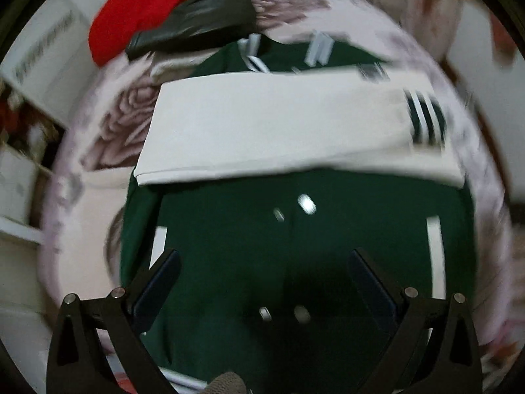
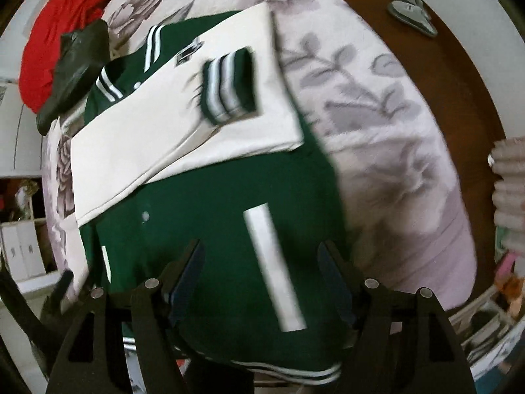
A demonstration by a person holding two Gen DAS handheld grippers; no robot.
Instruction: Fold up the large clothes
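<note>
A dark green varsity jacket [image 1: 249,239] [image 2: 203,216] lies flat on a floral bedspread, front up, with metal snaps down its middle. Its white sleeves [image 1: 269,131] [image 2: 183,124] are folded across the chest, and a green cuff with white stripes [image 1: 426,118] [image 2: 229,85] lies on top. My left gripper [image 1: 264,266] hovers open above the lower front of the jacket, nothing between its fingers. My right gripper [image 2: 261,259] also hovers open over the jacket's white pocket trim [image 2: 274,266], holding nothing. Both views are blurred by motion.
A red garment [image 1: 141,10] [image 2: 62,29] and a dark leathery item [image 1: 193,23] [image 2: 75,69] lie at the bed's far end. The floral bedspread [image 2: 377,124] extends to the right. Slippers [image 2: 410,10] rest on the brown floor; shelves [image 1: 19,177] stand at left.
</note>
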